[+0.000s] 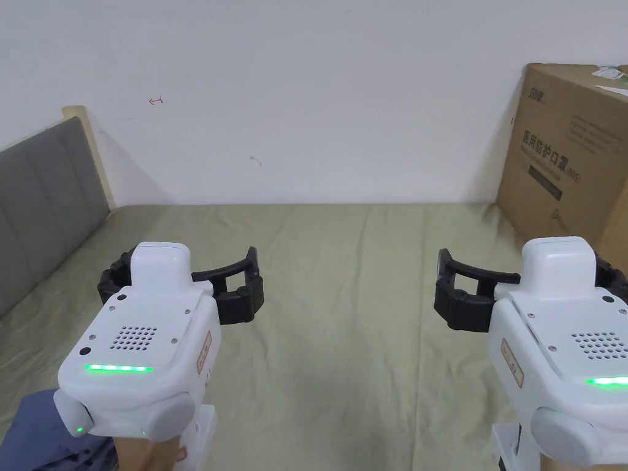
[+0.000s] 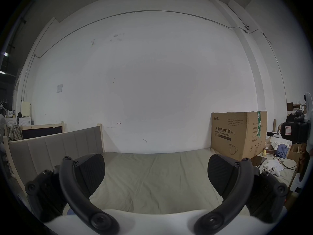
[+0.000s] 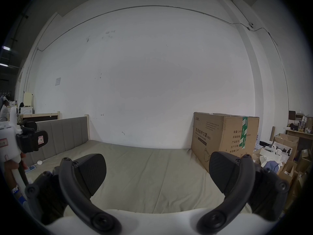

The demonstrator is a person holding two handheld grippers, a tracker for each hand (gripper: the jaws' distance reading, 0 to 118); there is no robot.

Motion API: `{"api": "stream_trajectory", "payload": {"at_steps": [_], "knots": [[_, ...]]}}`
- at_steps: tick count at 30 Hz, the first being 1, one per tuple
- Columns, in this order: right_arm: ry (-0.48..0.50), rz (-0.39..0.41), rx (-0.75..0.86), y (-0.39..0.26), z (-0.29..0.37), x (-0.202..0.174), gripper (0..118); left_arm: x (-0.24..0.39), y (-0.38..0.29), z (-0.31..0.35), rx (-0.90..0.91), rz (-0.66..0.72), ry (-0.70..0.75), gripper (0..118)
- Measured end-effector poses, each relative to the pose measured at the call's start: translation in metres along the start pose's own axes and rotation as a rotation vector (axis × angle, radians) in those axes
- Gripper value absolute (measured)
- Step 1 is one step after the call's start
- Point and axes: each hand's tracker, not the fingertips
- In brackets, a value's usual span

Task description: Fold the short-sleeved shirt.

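A crumpled blue-grey cloth [image 1: 34, 432], apparently the shirt, lies at the near left corner of the bed, mostly hidden behind my left hand and gripper. My left gripper [image 1: 184, 265] hovers above the olive sheet with its jaws wide apart and empty; in its own view [image 2: 155, 172] the pads [image 2: 92, 170] frame bare sheet. My right gripper [image 1: 526, 267] is held level with it, about a shoulder width to the right, also open and empty [image 3: 157, 172]. Each gripper view catches the other gripper at its edge: the right gripper [image 2: 294, 133], the left gripper [image 3: 32, 140].
The bed sheet [image 1: 343, 276] stretches to a white wall. A grey padded headboard [image 1: 43, 202] runs along the left. A large cardboard box [image 1: 570, 165] stands on the bed's far right corner. Cluttered boxes and papers [image 3: 279, 154] lie beyond the bed's right side.
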Motion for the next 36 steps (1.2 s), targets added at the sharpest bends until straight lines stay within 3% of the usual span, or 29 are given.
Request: {"api": "stream_trajectory", "payload": {"at_steps": [29,36], "knots": [[0.004,-0.003,-0.004,0.0011,-0.0007,-0.0015,118,-0.0027,-0.0008,0.0014,0.001,0.005,0.002,118],[0.017,-0.044,-0.039,0.0033,-0.0036,-0.0019,118,-0.0039,-0.0007,0.0017,0.000,0.009,0.001,118]]}}
